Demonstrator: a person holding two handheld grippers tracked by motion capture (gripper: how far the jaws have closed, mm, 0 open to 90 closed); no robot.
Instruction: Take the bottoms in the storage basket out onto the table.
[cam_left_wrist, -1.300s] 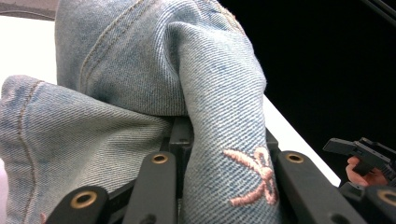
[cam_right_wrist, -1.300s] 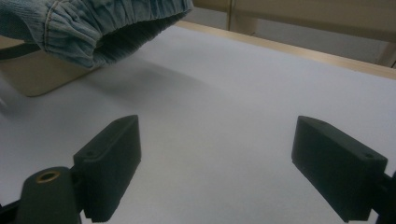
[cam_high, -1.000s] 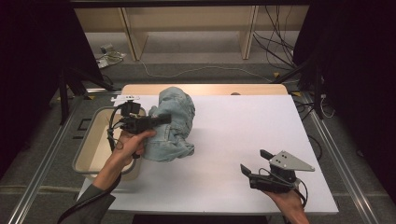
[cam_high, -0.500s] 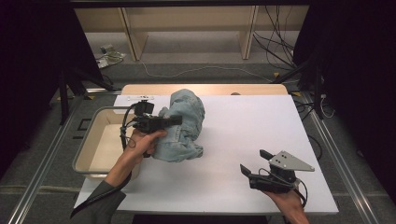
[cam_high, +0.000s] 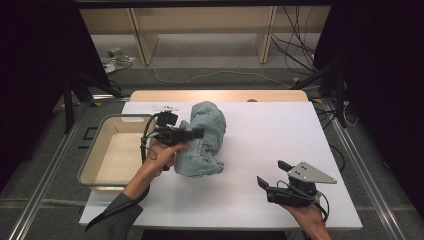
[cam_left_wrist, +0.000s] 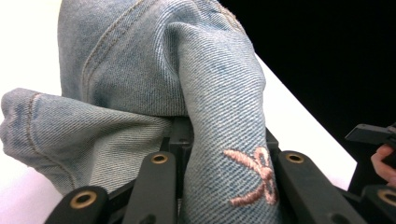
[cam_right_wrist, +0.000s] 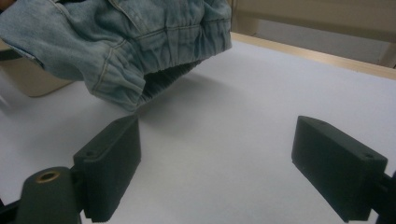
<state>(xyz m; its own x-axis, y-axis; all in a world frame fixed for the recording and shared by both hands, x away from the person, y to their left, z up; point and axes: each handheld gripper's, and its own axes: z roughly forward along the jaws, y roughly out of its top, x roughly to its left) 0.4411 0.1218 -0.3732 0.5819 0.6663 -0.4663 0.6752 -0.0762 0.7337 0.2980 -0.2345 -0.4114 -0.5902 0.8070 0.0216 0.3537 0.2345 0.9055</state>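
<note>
L jaws clamp denim garment (cam_left_wrist: 219, 116); R wide, empty

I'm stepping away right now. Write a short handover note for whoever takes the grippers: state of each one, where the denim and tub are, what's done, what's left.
Left gripper: shut on a fold of the denim garment, bunched on the white table beside the beige tub.
Right gripper: open, holding nothing, low over the table's near right part, apart from the denim.
Done: garment is out of the tub and gripped. An elastic hem hangs loose, facing the right gripper.
Left, probably: catch that hem with the right gripper and spread the garment flat.
</note>
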